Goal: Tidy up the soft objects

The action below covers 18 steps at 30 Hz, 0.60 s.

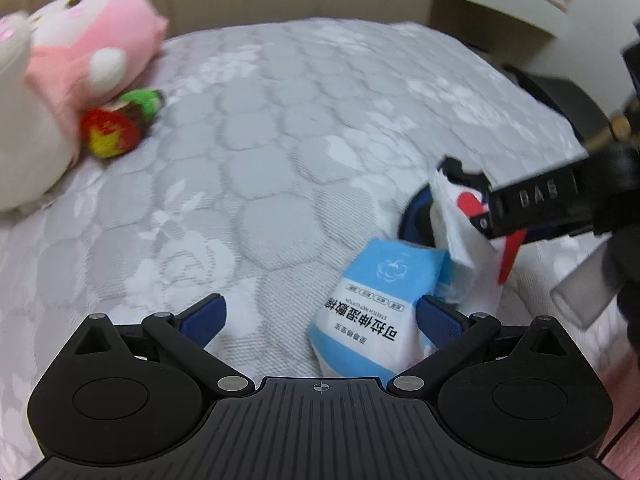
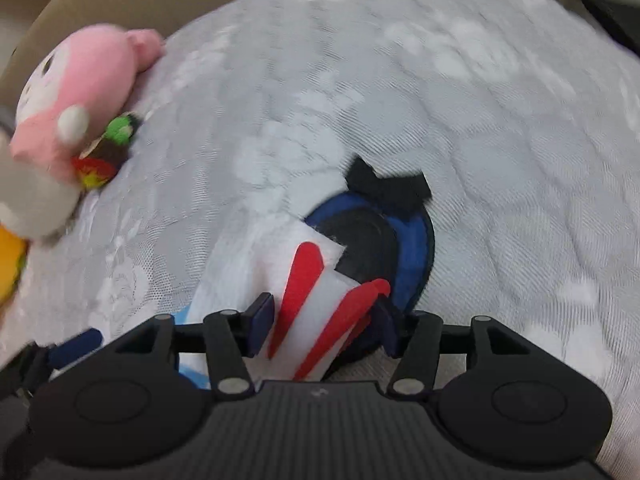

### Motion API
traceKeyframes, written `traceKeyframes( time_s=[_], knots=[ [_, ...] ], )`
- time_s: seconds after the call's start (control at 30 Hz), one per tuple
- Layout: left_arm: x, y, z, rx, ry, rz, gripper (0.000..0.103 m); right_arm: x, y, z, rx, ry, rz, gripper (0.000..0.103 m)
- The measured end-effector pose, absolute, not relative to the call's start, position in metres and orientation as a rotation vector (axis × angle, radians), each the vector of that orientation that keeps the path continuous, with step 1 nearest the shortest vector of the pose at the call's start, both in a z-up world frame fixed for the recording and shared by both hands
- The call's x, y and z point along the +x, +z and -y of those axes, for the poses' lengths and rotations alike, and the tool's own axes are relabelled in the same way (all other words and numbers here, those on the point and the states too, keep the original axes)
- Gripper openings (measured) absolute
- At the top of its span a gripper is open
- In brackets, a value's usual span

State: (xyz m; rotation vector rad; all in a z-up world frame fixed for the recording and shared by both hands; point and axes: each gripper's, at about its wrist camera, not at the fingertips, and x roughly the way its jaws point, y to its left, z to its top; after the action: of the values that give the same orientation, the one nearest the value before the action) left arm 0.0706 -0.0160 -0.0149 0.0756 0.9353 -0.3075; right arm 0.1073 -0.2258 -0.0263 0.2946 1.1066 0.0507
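White felt toy (image 2: 320, 304) with red stripes lies on the quilted bed (image 2: 480, 120), loose between the right gripper (image 2: 324, 330)'s half-spread jaws. Left gripper (image 1: 320, 320) gapes empty by a blue wipes packet (image 1: 372, 312); closing could snag the packet.

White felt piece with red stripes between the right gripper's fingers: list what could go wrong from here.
1. The right gripper stands partly open around the white felt piece, so the piece may slip out if lifted.
2. The blue and black felt disc lies under the piece and could be dragged along.
3. The blue and white cotton pack sits between the open fingers of the left gripper, close to the right gripper; the two could collide.
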Motion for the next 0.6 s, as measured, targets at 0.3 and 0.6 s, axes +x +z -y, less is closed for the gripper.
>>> traceKeyframes(
  time_s=[0.3, 0.6],
  knots=[
    [0.091, -0.012, -0.034, -0.234, -0.193, -1.007, 0.103, 0.097, 0.035, 0.245, 0.173, 0.059, -0.911, 0.069],
    [0.081, -0.007, -0.021, -0.090, -0.210, -0.962, 0.103, 0.121, -0.027, 0.158, -0.110, 0.161, -1.084, 0.069]
  ],
)
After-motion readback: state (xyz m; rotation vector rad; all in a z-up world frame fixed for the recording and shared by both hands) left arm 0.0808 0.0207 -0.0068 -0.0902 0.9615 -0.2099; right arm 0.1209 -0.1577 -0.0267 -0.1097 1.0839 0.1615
